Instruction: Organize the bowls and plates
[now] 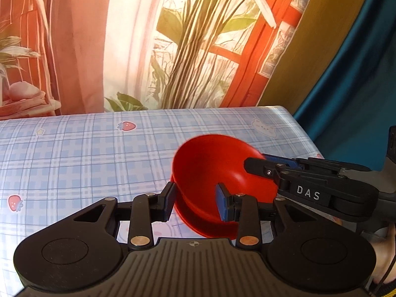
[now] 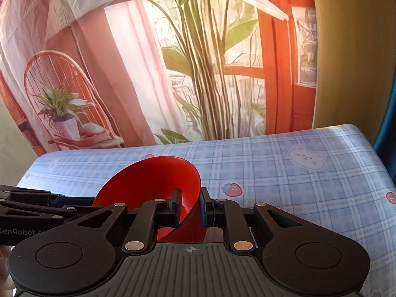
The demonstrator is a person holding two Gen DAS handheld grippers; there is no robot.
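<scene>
A red bowl (image 1: 217, 173) is tipping up on its side above the table (image 1: 74, 153), which is wearing a blue checked cloth with little strawberries (image 1: 127, 125) and a bear face (image 2: 307, 159) on it. The bowl is sitting toward the right edge of the table in the left wrist view, and its open side is facing left and up.

The right gripper (image 2: 190, 206) is pinching the bowl's rim. Its two fingers are sitting close together, one inside the bowl and one outside, with the thin red wall squeezed between the blue pads (image 2: 204, 208). In the left wrist view this same gripper (image 1: 257, 163) is reaching in from the right and gripping the far right side of the rim.

The left gripper (image 1: 195, 204) is sitting at the lower left side of the bowl. Its fingers are spread wide apart. One finger is just outside the bowl's wall and the other is inside the bowl. I cannot tell if the pads are touching the bowl.

Behind the table, a printed curtain (image 2: 148, 61) with a plant, a chair and a red window frame is hanging.
</scene>
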